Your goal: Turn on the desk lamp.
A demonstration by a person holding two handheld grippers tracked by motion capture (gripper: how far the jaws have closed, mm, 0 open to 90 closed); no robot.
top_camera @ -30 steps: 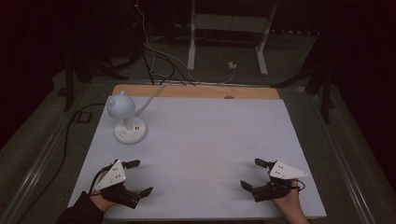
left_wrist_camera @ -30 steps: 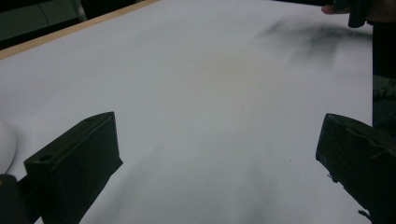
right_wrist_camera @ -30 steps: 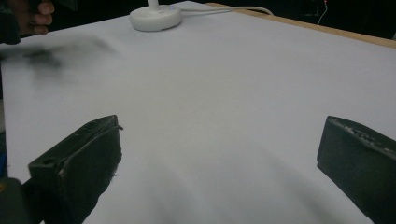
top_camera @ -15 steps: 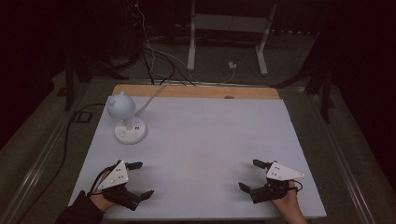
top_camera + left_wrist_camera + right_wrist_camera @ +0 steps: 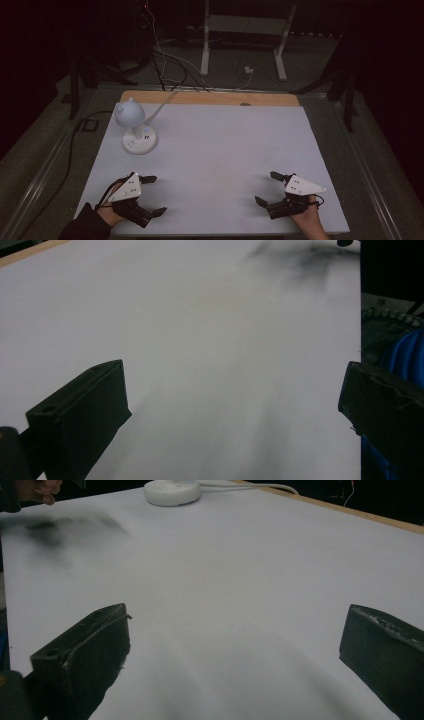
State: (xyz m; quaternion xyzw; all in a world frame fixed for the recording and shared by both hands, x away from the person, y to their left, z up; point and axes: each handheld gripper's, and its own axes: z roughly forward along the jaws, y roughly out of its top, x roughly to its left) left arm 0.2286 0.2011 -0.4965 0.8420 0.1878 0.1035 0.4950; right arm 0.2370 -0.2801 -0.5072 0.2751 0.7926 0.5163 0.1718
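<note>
Left hand-held gripper (image 5: 153, 195) and right hand-held gripper (image 5: 268, 188) both gape wide, empty.

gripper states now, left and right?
Left gripper: open, holding nothing, low over the white table.
Right gripper: open, holding nothing.

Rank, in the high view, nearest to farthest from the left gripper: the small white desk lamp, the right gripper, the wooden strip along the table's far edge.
From the left gripper:
1. Small white desk lamp, just beyond it, left side.
2. Right gripper, across the table's near edge.
3. Wooden strip, along the far edge.
</note>
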